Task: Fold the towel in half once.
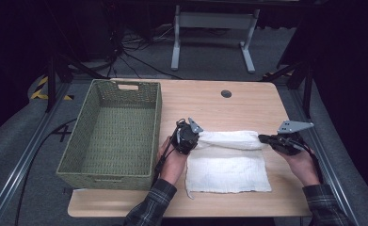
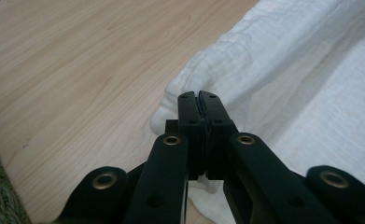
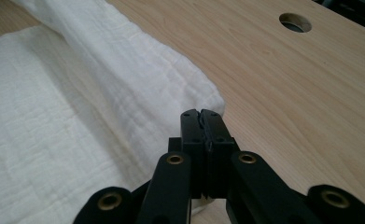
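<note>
Fingers (image 2: 189, 116) of both grippers clamped on towel (image 1: 228, 165)

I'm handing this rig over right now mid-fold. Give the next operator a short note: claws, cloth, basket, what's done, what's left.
Left claw: shut on the white cloth, pinching its far left corner.
Right claw: shut on the far right corner of the same cloth.
Cloth: lies on the wooden table in front of the person, its far edge lifted and rolled over toward the near edge, the fold not yet laid flat.
Green woven basket: stands to the left of the cloth, nothing in it.
Done: both far corners gripped, fold begun.
Left: probably bring the held edge to the near edge, release, and finish folding; the basket looks like the likely destination.
</note>
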A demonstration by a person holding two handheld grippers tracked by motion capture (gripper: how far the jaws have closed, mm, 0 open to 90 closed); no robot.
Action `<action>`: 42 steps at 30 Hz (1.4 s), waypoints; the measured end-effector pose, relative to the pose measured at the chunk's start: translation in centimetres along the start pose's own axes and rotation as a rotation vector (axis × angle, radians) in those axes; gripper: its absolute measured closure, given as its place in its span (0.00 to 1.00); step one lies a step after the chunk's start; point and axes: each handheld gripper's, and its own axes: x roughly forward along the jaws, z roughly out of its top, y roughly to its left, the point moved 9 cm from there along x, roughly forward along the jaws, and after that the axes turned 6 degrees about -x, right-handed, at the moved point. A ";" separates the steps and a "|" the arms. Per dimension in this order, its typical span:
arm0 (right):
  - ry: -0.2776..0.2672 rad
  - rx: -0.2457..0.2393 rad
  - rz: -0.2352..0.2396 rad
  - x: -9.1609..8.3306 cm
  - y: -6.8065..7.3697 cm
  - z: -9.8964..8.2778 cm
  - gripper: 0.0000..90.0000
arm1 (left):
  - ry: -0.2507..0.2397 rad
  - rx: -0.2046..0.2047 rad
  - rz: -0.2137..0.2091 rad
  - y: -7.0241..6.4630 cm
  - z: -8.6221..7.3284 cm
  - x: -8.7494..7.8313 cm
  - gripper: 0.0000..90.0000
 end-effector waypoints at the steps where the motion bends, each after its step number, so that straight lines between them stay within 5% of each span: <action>1: -0.003 0.007 0.005 0.0 0.1 -0.1 0.99 | 0.009 -0.005 -0.009 -0.1 -0.2 -0.1 0.99; 9: -0.017 0.048 0.048 -0.6 1.5 -0.8 0.99 | 0.005 -0.023 -0.040 -1.2 -1.3 -1.0 0.99; 20: 0.018 0.023 0.055 -1.2 3.5 -2.4 0.99 | 0.051 -0.019 -0.071 -3.3 -4.2 -1.1 0.99; 31: 0.143 0.030 0.107 0.0 5.8 -5.9 0.99 | 0.156 0.016 -0.105 -4.7 -6.8 0.7 0.98; 42: 0.152 0.033 0.063 0.6 3.6 -6.4 0.99 | 0.151 0.040 -0.094 -4.2 -5.3 2.8 0.98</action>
